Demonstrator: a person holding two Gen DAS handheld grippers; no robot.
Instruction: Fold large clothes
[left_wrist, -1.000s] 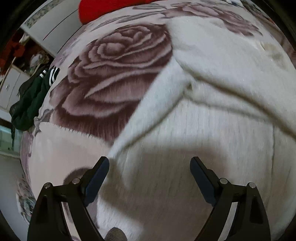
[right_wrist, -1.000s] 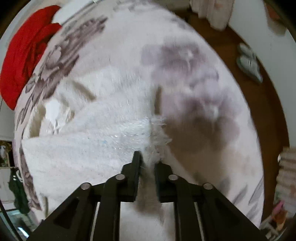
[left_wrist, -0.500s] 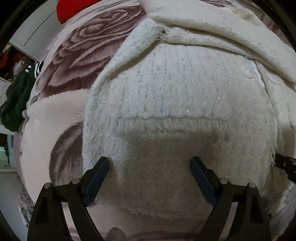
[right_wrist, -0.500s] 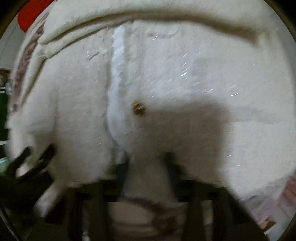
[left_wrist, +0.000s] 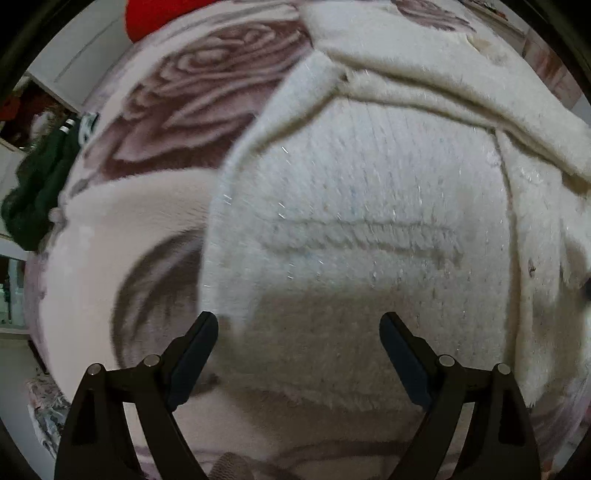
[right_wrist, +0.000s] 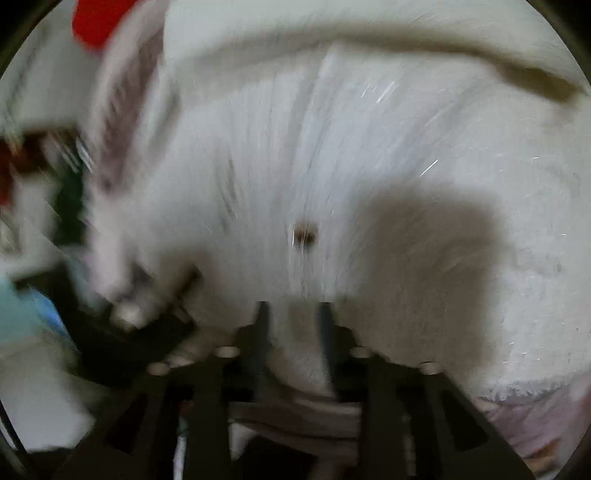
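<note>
Across most of both frames lies the sweater (left_wrist: 369, 206), on the rose blanket (left_wrist: 207, 92) of a bed. Left gripper (left_wrist: 298, 354) hovers with fingers spread wide, empty; right gripper (right_wrist: 290, 317) pinches its hem. One sleeve looks folded over; remaining folds seem undone.

the left gripper (left_wrist: 298, 334) shows two matte black fingers (left_wrist: 192, 350), each a flat tapering blade with a dark blue-grey pad on its inner face. behind them, angular black arms with triangular cut-outs and round silver screw heads. the right gripper (right_wrist: 293, 314), blurred, shows the same black frame, slim grey-edged fingers (right_wrist: 263, 325) and pale round screw heads along the linkage.
</note>
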